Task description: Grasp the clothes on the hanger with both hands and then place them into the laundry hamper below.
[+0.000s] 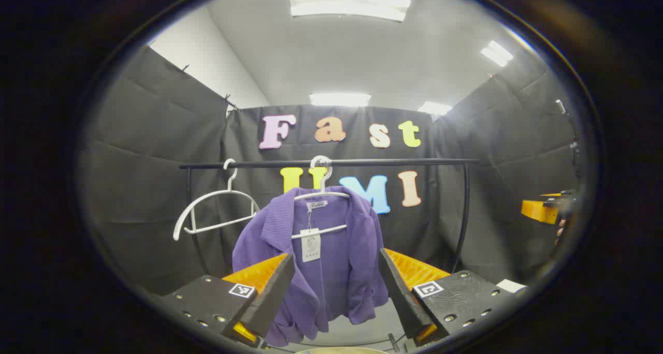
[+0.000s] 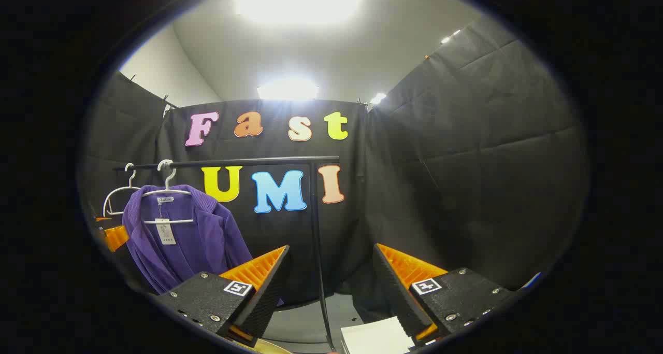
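Black garment rail (image 1: 331,163) runs across the booth, above and beyond both fingers' reach; in the right gripper view its right upright (image 2: 317,250) drops down between the two fingers, farther back. Purple jacket (image 1: 336,255) hangs on a white hanger (image 1: 321,188) hooked on the rail; in the left gripper view it sits straight ahead, centred in the gap between the fingers, lower hem showing between the tips, not touched by either. A white tag (image 1: 311,244) dangles from the collar. In the right gripper view the jacket (image 2: 186,240) is off to the left of the fingers, beyond the left tip, well apart. Second white hanger (image 1: 215,211), bare, hangs on the rail left of the jacket, tilted.

Left gripper (image 1: 336,286): fingers spread wide, released, nothing between them but air in front of the jacket. Right gripper (image 2: 331,286): fingers spread wide too, holding nothing; it also shows far right in the left gripper view, with part of a hand, small.

White paper (image 2: 375,336) lies low between the right fingers, near the right one. A pale curved rim (image 1: 342,350) shows at the very bottom below the left fingers; cannot tell what it is.
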A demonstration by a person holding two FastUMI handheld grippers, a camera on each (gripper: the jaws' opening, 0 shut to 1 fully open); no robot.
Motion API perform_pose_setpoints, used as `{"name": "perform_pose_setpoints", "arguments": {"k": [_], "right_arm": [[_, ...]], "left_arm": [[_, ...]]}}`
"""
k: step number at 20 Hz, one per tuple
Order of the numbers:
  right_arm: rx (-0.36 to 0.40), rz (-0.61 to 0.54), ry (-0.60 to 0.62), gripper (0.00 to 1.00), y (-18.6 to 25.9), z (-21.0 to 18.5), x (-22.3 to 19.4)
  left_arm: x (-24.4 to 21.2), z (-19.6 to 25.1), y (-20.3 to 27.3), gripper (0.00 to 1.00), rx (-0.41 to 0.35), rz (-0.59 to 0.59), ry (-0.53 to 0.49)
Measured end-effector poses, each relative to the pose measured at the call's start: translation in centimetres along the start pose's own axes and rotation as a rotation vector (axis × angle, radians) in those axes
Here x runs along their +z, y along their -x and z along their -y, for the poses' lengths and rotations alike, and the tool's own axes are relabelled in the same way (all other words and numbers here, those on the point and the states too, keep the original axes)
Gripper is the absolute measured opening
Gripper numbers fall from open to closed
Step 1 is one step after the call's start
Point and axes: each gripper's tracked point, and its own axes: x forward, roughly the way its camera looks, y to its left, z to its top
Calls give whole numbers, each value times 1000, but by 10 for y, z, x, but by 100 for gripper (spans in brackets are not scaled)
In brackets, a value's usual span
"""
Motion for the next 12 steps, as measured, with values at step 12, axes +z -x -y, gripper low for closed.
{"name": "perform_pose_setpoints", "arguments": {"k": [12], "right_arm": [[19,-20,28,96,9,-22,2]], "left_arm": [[-11,-20,-2,99,1,-8,60]]}}
